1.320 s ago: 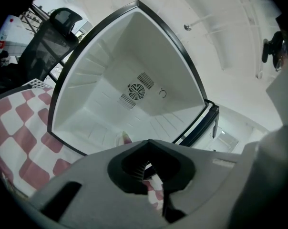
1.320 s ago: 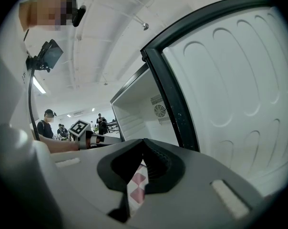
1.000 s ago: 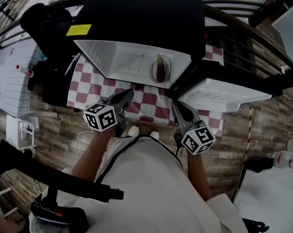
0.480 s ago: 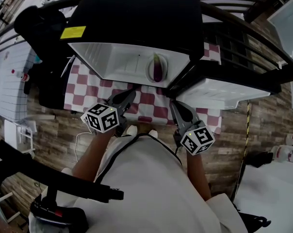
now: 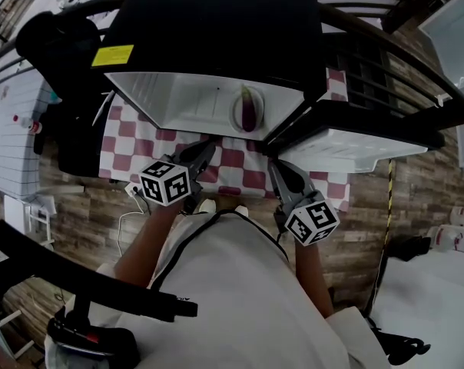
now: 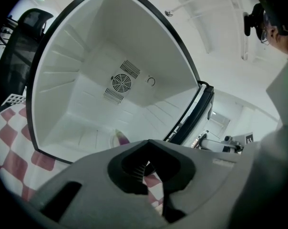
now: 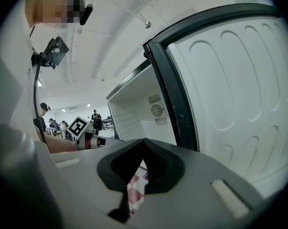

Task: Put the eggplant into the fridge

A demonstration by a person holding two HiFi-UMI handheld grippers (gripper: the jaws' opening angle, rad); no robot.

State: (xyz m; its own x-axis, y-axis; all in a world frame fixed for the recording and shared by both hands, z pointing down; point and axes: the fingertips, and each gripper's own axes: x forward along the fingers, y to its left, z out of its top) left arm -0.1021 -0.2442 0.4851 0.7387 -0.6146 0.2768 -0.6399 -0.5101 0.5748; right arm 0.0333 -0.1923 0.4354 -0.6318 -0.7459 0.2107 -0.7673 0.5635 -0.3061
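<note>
A purple eggplant (image 5: 249, 112) lies on a white plate (image 5: 236, 118) inside the open black fridge (image 5: 217, 21). In the left gripper view only the eggplant's pale tip (image 6: 119, 137) shows on the fridge floor, above the jaws. My left gripper (image 5: 204, 152) hangs in front of the fridge opening, shut and empty. To its right, my right gripper (image 5: 276, 167) is also shut and empty, near the hinge side. Neither gripper touches the eggplant. The fridge door (image 5: 355, 148) stands open to the right, and its white inner side (image 7: 239, 104) fills the right gripper view.
A red and white checkered cloth (image 5: 132, 141) lies under and in front of the fridge. A black chair (image 5: 63, 44) stands to the left. Curved dark rails (image 5: 386, 44) run behind and right of the fridge. Wooden floor (image 5: 401, 198) lies beyond the door. People stand far off in the right gripper view.
My left gripper has shifted slightly in front of the fridge, staying shut. The right gripper and the eggplant have kept their places.
</note>
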